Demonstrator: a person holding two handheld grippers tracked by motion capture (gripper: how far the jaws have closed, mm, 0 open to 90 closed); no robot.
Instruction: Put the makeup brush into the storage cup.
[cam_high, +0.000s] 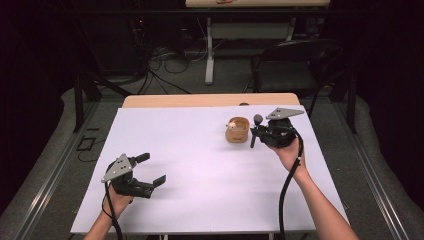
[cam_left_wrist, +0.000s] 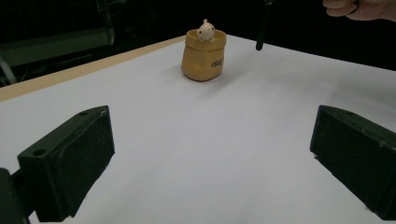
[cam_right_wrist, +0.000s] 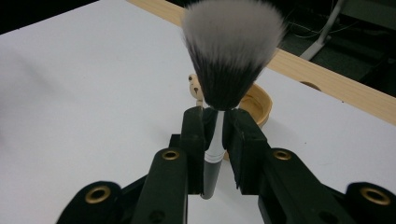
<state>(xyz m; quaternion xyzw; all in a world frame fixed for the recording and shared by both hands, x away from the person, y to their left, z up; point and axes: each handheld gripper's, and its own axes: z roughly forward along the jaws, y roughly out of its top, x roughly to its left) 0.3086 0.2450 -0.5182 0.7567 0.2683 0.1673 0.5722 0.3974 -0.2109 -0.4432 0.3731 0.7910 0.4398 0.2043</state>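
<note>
Nearest the person, the left tongs sit low over the front-left of the bench, forearm coming in from the bottom edge, jaws spread wide with nothing between them and loads of bare white surface all around. Farther back on the right, the right tongs are clamped on a makeup brush, bristles up, right next to the little tan pot near the bench's far edge.

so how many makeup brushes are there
1: the makeup brush is clamped upright in the right gripper, bristles up, beside the tan holder.
</note>
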